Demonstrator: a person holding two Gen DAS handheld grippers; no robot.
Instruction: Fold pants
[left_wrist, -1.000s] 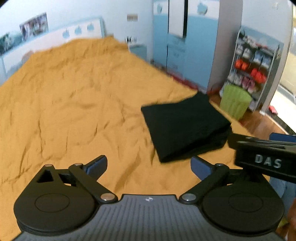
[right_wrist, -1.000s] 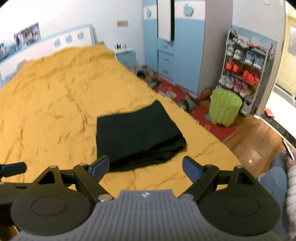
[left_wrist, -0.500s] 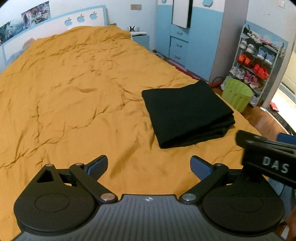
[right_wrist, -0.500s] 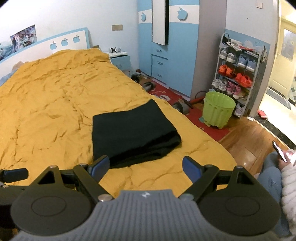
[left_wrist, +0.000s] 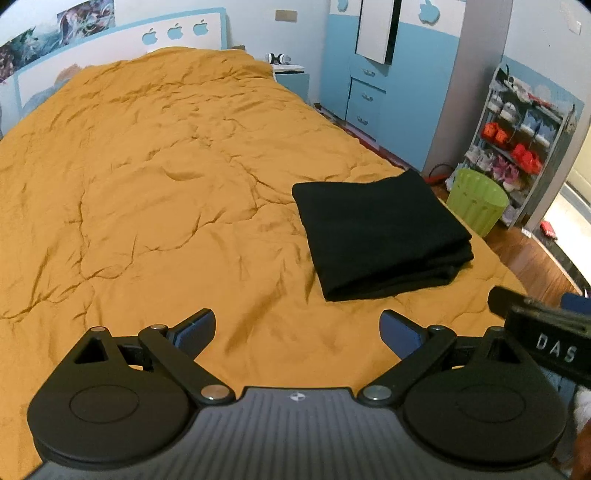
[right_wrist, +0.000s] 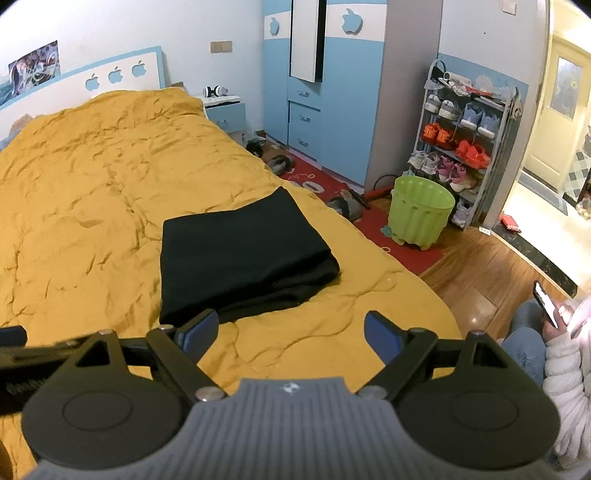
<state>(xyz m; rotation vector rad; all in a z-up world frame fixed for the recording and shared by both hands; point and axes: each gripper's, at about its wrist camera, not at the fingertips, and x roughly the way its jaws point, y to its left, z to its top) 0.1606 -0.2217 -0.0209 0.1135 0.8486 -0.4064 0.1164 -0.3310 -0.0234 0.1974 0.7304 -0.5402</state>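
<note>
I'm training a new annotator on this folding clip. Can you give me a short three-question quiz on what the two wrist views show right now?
1. True or false: the black pants lie folded in a flat stack on the orange bedspread.
2. What does either the left gripper or the right gripper hold?
3. The green bin stands: A) on the bed, B) on the floor by the shoe rack, C) in the wardrobe.

Key: 1 true; 2 nothing, both are open and clear of the cloth; 3 B.
</note>
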